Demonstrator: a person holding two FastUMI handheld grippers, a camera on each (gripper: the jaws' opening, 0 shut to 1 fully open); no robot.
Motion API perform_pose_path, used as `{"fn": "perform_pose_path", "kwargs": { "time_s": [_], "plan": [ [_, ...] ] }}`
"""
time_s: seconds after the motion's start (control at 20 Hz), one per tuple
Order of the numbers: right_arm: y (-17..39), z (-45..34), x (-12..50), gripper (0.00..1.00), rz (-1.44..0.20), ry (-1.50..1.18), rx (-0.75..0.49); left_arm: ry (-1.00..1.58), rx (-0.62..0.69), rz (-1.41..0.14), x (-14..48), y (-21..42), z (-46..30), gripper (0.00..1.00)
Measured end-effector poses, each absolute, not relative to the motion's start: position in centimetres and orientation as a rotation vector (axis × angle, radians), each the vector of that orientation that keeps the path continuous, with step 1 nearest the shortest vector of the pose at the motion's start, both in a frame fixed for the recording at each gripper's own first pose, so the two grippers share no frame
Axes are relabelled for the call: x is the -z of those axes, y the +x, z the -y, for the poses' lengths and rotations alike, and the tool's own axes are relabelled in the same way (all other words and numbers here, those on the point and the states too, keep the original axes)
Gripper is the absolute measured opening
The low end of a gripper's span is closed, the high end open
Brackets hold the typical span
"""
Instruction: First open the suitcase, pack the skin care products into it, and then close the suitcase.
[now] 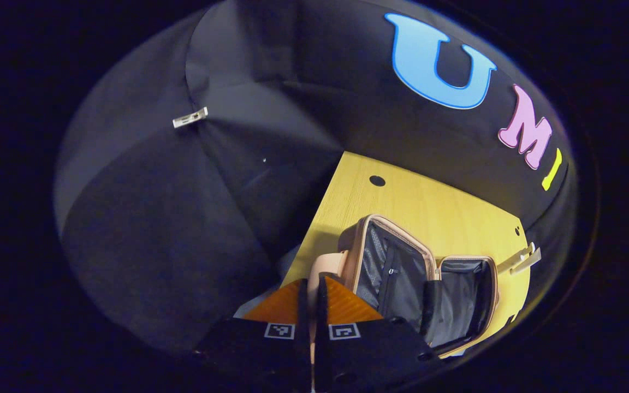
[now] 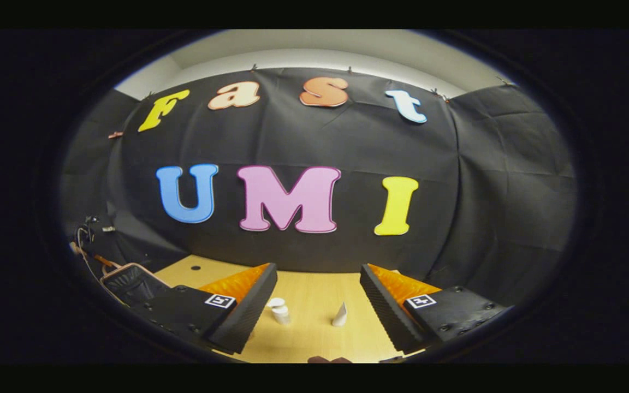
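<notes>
The suitcase (image 1: 423, 284) is seen lying open on the bench (image 1: 429, 202), just beyond and right of the left hand-held gripper (image 1: 313, 284), whose fingers are pressed together. The right hand-held gripper (image 2: 319, 289) is spread wide; a jar (image 2: 279, 311) and tube (image 2: 340, 315) stand between its fingers, farther off on the bench. Black cloth (image 2: 500, 191) is hung behind.

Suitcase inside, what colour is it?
Dark grey lining inside the suitcase, seen best in the left gripper view.
</notes>
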State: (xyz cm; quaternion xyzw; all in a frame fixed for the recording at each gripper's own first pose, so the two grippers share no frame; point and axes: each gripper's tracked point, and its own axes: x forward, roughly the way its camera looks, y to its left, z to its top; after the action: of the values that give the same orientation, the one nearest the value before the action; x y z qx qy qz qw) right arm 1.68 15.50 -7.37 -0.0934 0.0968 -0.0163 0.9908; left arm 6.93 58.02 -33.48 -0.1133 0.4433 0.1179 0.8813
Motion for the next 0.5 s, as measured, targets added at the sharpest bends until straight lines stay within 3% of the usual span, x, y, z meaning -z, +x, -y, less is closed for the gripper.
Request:
{"fn": "perform_pose_path", "kwargs": {
  "time_s": [0.2, 0.4, 0.5],
  "plan": [
    [0.7, -17.9, 8.1, 0.96, -0.239, -0.182, 0.027, -0.241, -0.253, -0.995, 40.5, 6.5, -59.6, 0.08],
    [-0.5, -18.8, 8.6, 0.93, -0.257, -0.195, 0.051, -0.288, -0.262, -0.967, 41.9, 6.2, -60.3, 0.08],
    [-1.2, -18.8, 8.7, 0.96, -0.255, -0.212, 0.061, -0.226, -0.27, -0.949, 42.2, 6.0, -61.1, 0.12]
  ]
}}
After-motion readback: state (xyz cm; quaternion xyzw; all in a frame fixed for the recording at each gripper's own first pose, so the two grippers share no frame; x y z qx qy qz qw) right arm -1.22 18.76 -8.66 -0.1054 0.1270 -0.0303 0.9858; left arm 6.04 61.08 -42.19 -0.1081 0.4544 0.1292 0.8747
